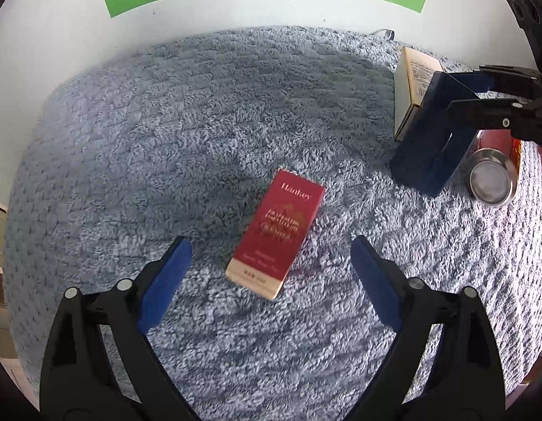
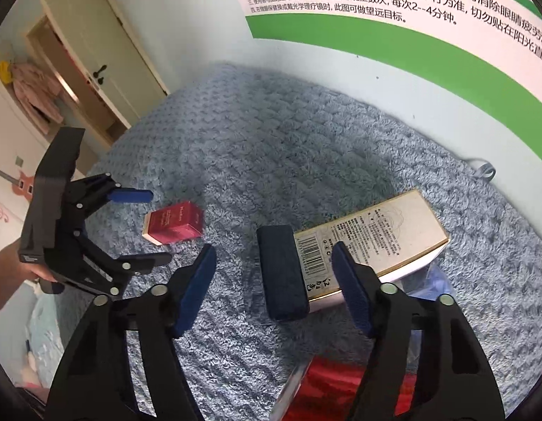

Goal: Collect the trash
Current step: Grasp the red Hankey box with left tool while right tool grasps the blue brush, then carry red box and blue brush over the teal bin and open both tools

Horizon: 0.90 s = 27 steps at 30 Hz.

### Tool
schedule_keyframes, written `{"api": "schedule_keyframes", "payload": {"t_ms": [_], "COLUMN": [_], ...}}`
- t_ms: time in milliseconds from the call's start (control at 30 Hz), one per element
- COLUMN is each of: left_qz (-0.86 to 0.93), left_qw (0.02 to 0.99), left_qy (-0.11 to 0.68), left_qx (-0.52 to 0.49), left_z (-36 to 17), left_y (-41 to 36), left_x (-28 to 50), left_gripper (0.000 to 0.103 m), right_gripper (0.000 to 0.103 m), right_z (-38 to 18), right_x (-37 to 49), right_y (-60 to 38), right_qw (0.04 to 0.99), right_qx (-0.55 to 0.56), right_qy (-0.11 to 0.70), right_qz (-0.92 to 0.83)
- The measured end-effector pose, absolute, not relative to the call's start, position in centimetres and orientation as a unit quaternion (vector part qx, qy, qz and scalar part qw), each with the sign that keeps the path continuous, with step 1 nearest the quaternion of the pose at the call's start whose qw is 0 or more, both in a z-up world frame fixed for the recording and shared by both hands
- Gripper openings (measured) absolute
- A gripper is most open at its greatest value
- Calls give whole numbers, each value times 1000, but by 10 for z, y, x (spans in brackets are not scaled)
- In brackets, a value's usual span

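Observation:
A red "Hankey" carton (image 1: 278, 235) (image 2: 174, 228) lies flat on the blue fleece blanket (image 1: 200, 122). My left gripper (image 1: 271, 273) (image 2: 144, 226) hovers over it, open, its pads wide on either side of the carton's near end without touching. A dark blue box (image 2: 283, 273) (image 1: 432, 133) stands upright between the fingers of my right gripper (image 2: 274, 291) (image 1: 449, 94). There is a gap on both sides, so that gripper is open too. Behind the dark box lies a beige carton with a barcode (image 2: 376, 242) (image 1: 411, 84).
A red can with a metal end (image 1: 492, 182) (image 2: 327, 389) lies on its side close under the right gripper. The wall with a green-bordered poster (image 2: 411, 17) bounds the blanket at the back. A hand (image 2: 25, 270) holds the left gripper; a door (image 2: 106, 52) stands far left.

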<state>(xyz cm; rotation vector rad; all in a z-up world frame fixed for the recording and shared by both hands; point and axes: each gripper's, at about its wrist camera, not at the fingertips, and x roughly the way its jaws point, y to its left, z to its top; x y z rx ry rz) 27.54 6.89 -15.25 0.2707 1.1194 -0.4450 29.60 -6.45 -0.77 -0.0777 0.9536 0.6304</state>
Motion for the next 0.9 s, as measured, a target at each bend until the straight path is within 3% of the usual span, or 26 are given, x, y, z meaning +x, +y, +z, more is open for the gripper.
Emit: {"api": "schedule_keyframes", "payload": {"t_ms": [67,133,200,233,300,900], "left_qz": [-213,-217,-211,-214,-224,-192], "left_qw": [810,803,807,806,800,821], "left_qy": [533,543,538,538,545,532], "left_qx": [119,114,123,123,113,77], "left_z": [-160,-166,-168,-167,-165,-117], "left_y": [67,64,62,62,65,120], "left_x": [279,280,278,277,277,150], "left_gripper": [73,58,51,38,27,27], "right_gripper": [57,44,25,21,21,21], "right_z": [-8,-10,-12,-13,-11,23], "right_x": [294,292,289,287,281,196], "right_y": [-64,-62,-59,-57,-56,-30], "right_qw": [839,833,826,823,825,798], "right_qx": [-32,-28,-29,-35,-36,-24], "right_qy": [451,457,465,469,466,456], "right_qz": [302,309,318,318,320,393]}}
